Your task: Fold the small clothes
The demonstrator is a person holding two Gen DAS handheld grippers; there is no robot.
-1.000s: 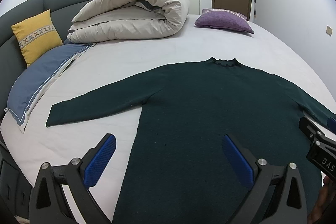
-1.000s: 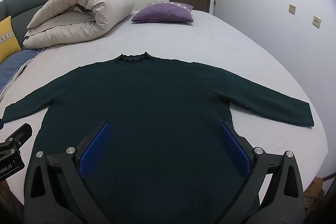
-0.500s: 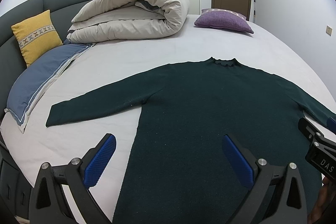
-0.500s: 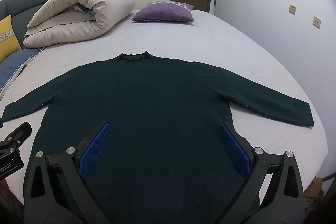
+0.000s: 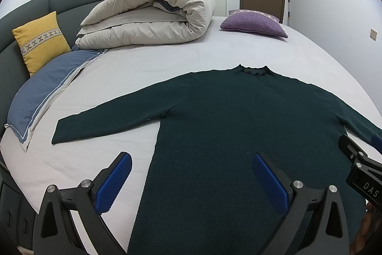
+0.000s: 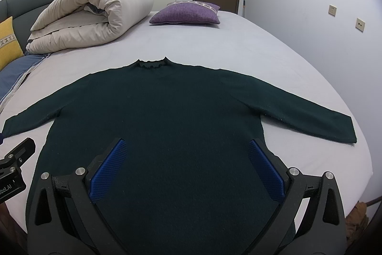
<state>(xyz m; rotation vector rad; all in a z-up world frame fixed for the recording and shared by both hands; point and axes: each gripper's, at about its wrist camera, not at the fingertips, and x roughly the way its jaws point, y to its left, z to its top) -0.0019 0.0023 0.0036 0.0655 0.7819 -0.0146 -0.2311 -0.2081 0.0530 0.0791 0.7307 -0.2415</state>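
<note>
Nothing moved since a second ago: sweater (image 5: 234,126) flat on bed (image 5: 148,63), sleeves spread crosswise, hem nearest both open-jawed grippers, left gripper (image 5: 191,181) by left side seam, right gripper (image 6: 187,167) over body centre.

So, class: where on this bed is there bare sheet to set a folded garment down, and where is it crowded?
Bare sheet lies between the sweater collar and the purple cushion, and on toward the right edge. A smaller patch sits below the left sleeve. It is crowded at the headboard side: rolled duvet, blue pillow, yellow cushion.
</note>
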